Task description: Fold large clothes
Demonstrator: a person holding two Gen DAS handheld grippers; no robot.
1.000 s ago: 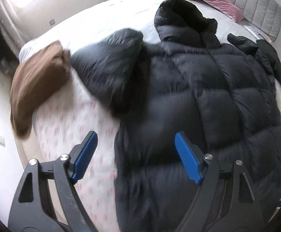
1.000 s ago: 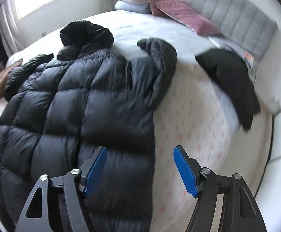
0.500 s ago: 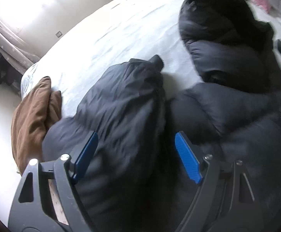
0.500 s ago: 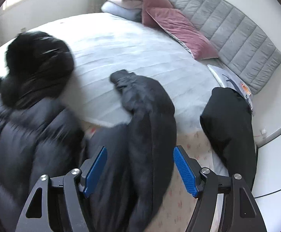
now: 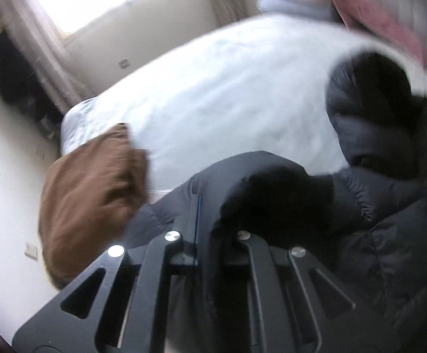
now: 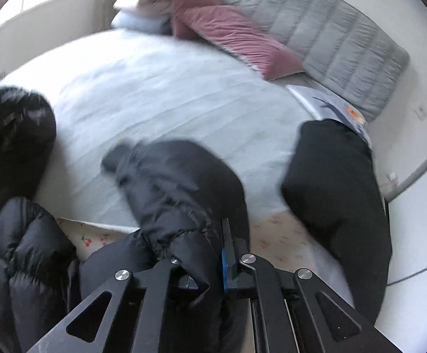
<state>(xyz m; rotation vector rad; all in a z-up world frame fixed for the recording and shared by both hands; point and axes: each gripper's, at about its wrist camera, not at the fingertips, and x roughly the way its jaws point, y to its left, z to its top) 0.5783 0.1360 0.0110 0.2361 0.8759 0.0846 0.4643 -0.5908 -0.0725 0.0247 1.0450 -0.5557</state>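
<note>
Left tool [image 5: 210, 226] and right tool [image 6: 210, 253] each apparently clenched on jacket [image 6: 178, 194] sleeves

Both wrist views look down, sharing the bed [image 5: 213, 88]

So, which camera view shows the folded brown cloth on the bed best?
The left wrist view: the folded brown cloth lies there in full at the left edge of the white bed, though blurred. The right wrist view does not show it at all; it looks toward the grey quilted headboard.
</note>
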